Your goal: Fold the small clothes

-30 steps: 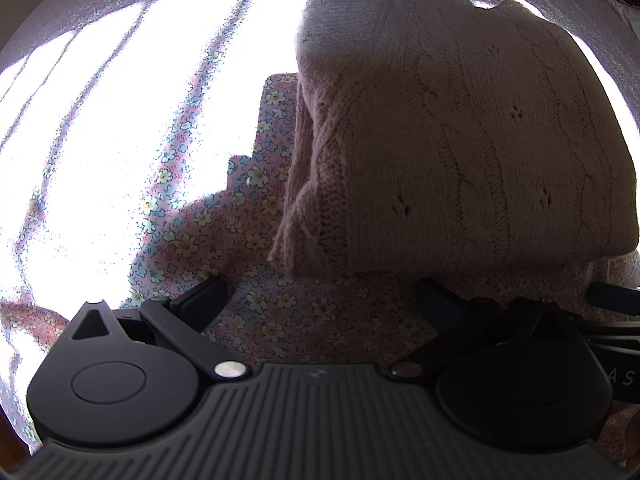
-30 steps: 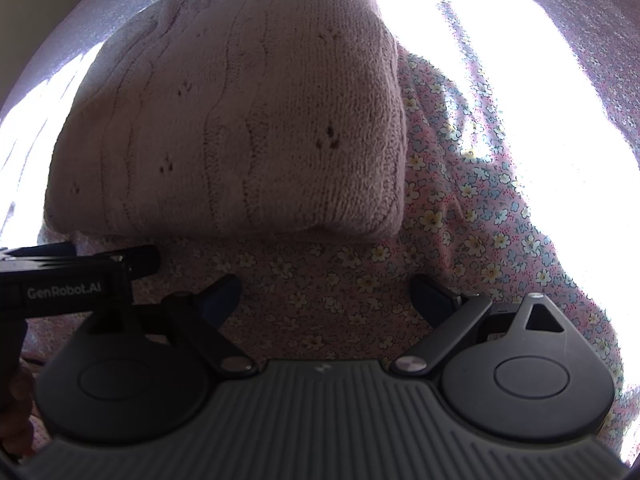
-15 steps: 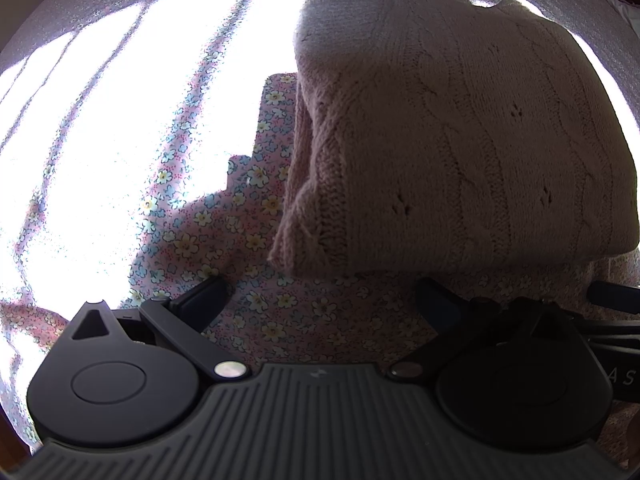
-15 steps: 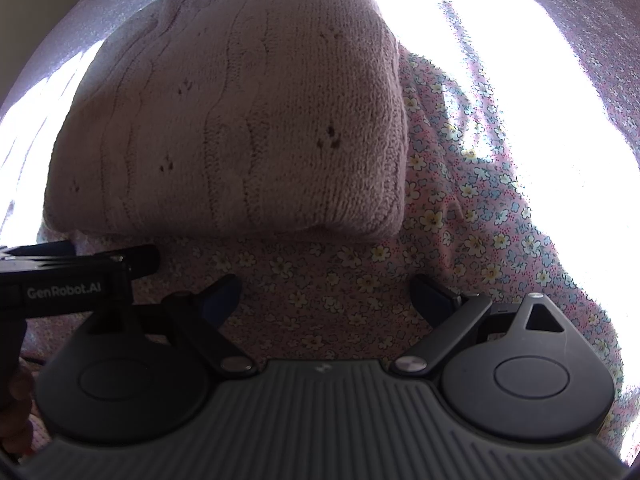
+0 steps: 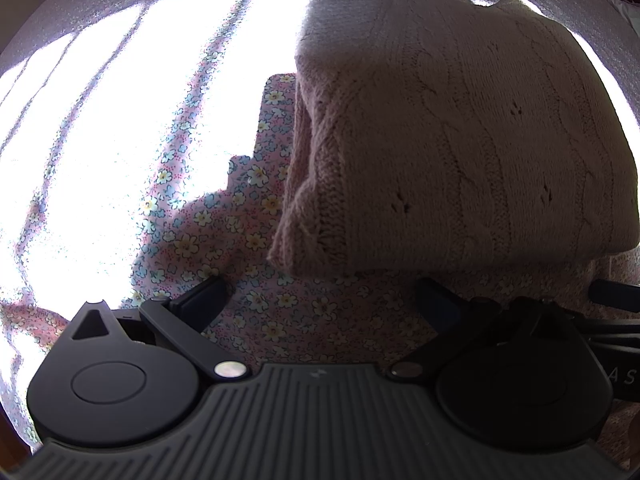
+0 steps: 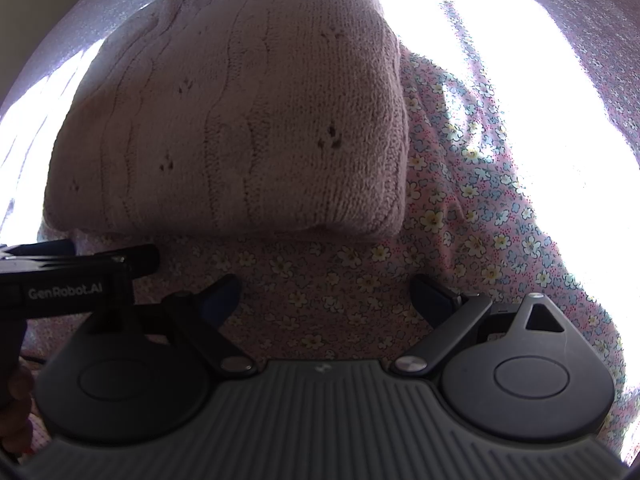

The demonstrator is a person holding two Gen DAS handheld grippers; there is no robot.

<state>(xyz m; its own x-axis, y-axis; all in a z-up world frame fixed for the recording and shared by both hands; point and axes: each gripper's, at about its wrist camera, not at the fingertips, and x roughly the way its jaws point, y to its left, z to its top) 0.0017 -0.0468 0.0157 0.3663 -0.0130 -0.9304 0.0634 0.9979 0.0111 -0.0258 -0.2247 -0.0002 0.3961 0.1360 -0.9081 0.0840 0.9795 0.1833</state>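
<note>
A: Where's the sweater (image 5: 460, 152)?

B: Folded into a thick, rounded block on the floral sheet (image 5: 256, 304), just ahead of both tools, not touching. Pale pink cable knit w/ small eyelet holes; I see layered ribbed edges on its left side. Long axis runs left-right across my view.

A: Tools?

B: Left tool (image 5: 320, 300) jaws spread wide, nothing btwn. Right tool (image 6: 326, 294) same, gaping over the flower print.
</note>
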